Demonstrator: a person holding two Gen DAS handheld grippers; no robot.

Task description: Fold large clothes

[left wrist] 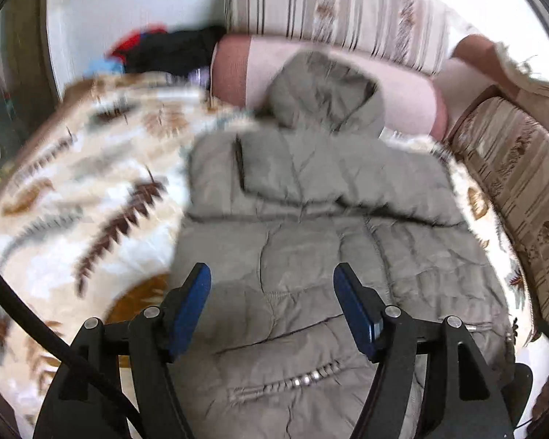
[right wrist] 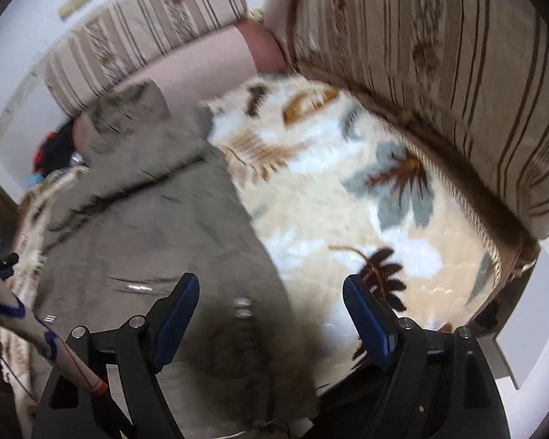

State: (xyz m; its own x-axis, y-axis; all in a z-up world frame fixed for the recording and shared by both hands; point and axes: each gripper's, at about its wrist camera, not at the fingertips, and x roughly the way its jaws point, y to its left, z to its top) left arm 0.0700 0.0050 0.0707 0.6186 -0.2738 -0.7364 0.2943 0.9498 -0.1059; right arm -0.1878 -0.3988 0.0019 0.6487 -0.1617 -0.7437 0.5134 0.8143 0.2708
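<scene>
A: Where is the jacket (left wrist: 311, 219) lying?

B: Flat on a fluffy blanket (left wrist: 91, 190) printed with brown, tan and grey-blue leaves, which covers a sofa seat. It is a grey-green quilted jacket with a hood (left wrist: 325, 91); the hood points toward the back of the seat and rests against a pink bolster (left wrist: 402, 98).

A: Is it folded at all?

B: In the left wrist view a sleeve or upper part lies folded across the chest, forming a thick band from side to side. Below that band the quilted body spreads toward the camera, with a metal zipper (left wrist: 307, 376) showing near the lower edge.

A: And the left gripper (left wrist: 272, 307)?

B: Its blue pads stand well apart above the jacket's lower part. Nothing is pinched between them.

A: The right gripper (right wrist: 271, 314)?

B: Also spread wide and holding nothing. It sits over the jacket's edge, so the left pad is above the fabric and the right pad above bare blanket (right wrist: 347, 201). The jacket (right wrist: 146, 219) fills the left half of that view, blurred.

A: What surrounds the seat?

B: Striped beige cushions (right wrist: 439, 73) along the back and the side, and a dark heap of clothes (left wrist: 157, 51) with red in it beyond the blanket's far left corner. A patterned sleeve (right wrist: 36, 336) shows at the lower left of the right wrist view.
</scene>
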